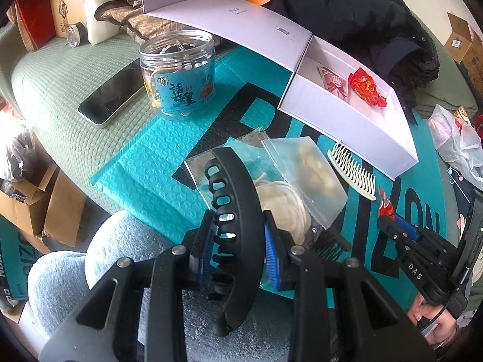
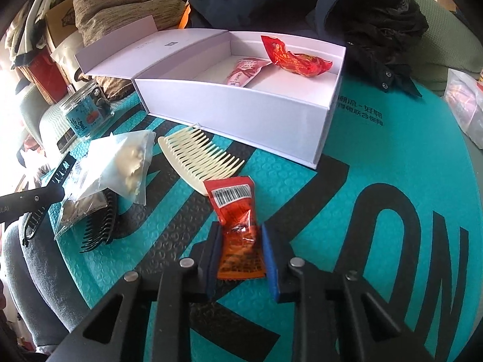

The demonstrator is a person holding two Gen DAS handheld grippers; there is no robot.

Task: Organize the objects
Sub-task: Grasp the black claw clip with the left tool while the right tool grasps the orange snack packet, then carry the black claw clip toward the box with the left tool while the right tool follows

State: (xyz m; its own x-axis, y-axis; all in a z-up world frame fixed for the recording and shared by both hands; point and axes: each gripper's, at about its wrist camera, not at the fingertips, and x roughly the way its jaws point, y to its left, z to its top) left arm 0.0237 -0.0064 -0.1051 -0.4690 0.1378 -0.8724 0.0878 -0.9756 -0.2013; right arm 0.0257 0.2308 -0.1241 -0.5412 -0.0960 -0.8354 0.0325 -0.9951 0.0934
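Jaws on curved black hair clip (image 1: 238, 211) and crinkly orange sachet (image 2: 240, 235).

The clear plastic jar (image 1: 178, 72) is showing a blue label with large dark Chinese characters reading 话梅皇. The right gripper (image 1: 389, 226) is bearing a small white tag reading "DAS" on its black body. The teal bubble mailer (image 2: 392, 157) is displaying huge black letters, of which "ON" is legible, plus small Chinese print including 潮流 and 好物. The orange-red snack packet (image 2: 238, 220) is carrying a barcode; its other print is too small to read.
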